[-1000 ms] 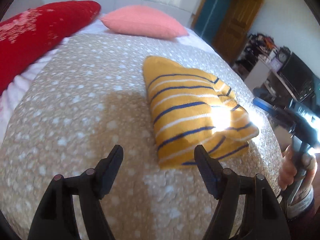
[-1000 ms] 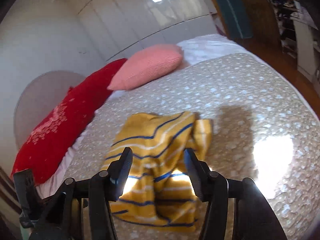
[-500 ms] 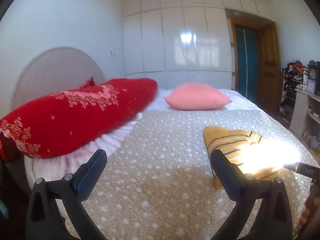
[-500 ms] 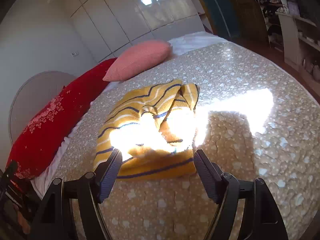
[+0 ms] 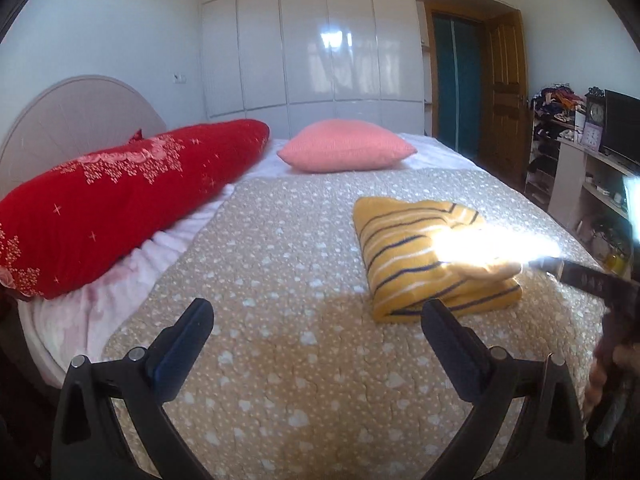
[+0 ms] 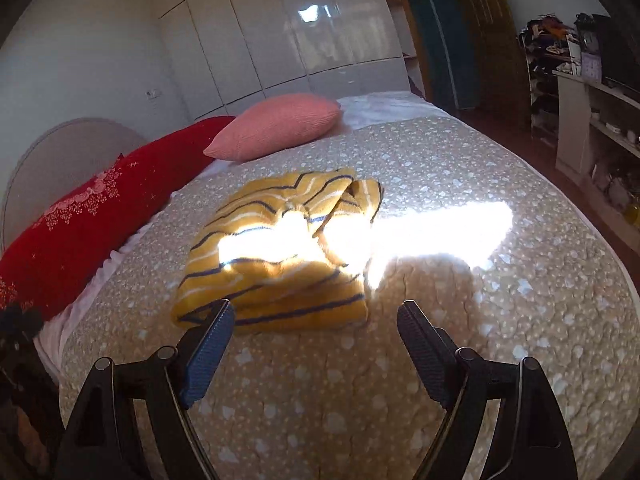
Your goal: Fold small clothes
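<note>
A small yellow garment with blue and white stripes lies folded in a compact bundle on the beige spotted bedspread. A bright sun patch washes out part of it. It also shows in the right wrist view. My left gripper is open and empty, held back from the garment, which lies ahead to its right. My right gripper is open and empty, just short of the garment's near edge. Part of the right gripper's body shows at the right edge of the left wrist view.
A long red pillow and a pink cushion lie at the head of the bed. White wardrobe doors stand behind. A shelf unit with clutter stands to the right of the bed.
Both grippers have opened wider and pulled back from the garment. The left gripper has tilted up from looking down at the bed to looking across the room. The garment stays folded.
</note>
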Motion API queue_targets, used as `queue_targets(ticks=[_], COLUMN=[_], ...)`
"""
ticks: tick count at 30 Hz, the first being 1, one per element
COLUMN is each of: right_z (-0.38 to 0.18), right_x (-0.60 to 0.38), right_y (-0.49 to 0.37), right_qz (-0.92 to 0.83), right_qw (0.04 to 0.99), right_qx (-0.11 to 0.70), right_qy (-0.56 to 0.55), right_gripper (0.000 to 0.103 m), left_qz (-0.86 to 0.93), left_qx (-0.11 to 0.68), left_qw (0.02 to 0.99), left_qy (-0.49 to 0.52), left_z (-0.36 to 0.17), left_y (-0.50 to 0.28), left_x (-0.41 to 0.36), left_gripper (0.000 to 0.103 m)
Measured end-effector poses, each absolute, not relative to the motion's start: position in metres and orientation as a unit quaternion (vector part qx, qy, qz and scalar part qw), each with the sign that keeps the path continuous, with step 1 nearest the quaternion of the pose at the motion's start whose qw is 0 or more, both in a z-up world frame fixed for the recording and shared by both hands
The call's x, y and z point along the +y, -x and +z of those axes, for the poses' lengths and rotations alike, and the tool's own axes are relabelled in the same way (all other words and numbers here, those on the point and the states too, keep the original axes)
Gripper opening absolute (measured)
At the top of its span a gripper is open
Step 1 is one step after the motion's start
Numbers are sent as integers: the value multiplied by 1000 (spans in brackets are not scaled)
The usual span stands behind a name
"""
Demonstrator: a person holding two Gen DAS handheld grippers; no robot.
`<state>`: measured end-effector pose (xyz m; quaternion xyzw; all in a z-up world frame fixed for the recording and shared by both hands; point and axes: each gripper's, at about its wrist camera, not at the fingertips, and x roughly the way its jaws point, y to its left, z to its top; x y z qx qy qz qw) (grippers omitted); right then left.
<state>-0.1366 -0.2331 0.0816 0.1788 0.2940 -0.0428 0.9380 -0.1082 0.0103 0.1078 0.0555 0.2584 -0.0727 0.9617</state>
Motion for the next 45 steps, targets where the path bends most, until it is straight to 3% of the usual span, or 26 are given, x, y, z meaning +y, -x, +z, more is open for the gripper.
queue_targets(ticks=[5,9,10,11,12,14,17,19,22,25,27,29,30,35,38,39,40,41,45], right_z=[94,76,66,54,45,48,56,54,65,100,118,120,117,74,56,55,54,54,75], right_x=[-269,-287,-291,-294,-295,-300,-309,-313,-323,-292,-266,-249,-242,-232,-246,-253,-262,-273,-282], right_y=[66,-3,-20,-32,-42,-43,-39,-39,-16,6,8,3,-3,-29,-14,-3,11,27,100], right_qz=[-40,-41,-32,-13,11,12,-97,-183,-148,-84,-25,39,59,43,-2,-33,-80,-93,-77], right_qw=[929,898,884,867,849,856,877,872,878,913,927,922,917,892,894,897,894,894,906], right_qx=[301,356,378,399,419,411,417,431,405,350,323,322,326,387,403,398,398,385,339], right_qy=[-213,-256,-273,-297,-321,-312,-217,-142,-210,-192,-191,-210,-220,-229,-194,-189,-189,-209,-244], right_gripper=[82,82,74,31,24,20,6,6,6,8,15,33,34,34,25,31,63,68,68], left_qz=[-78,-82,-83,-84,-85,-83,-75,-76,-74,-75,-81,-86,-87,-78,-70,-69,-69,-71,-73], left_qx=[284,295,300,302,303,302,311,324,329,336,340,340,337,318,315,314,314,315,316], left_qw=[954,950,949,948,948,948,946,942,940,938,937,936,937,944,946,946,946,946,946], left_qy=[-54,-53,-52,-51,-52,-53,-54,-46,-38,-32,-26,-25,-28,-29,-31,-30,-28,-26,-27], left_z=[98,95,94,94,94,92,84,80,76,76,77,79,81,94,95,94,92,90,86], left_y=[104,104,103,103,103,101,94,90,87,84,85,89,91,100,99,98,98,97,97], left_x=[7,9,10,12,14,19,23,25,26,24,22,21,20,26,30,31,31,30,20], left_gripper=[103,103,103,103,103,103,103,103,103,103,103,103,103,103,103,103,103,103,103])
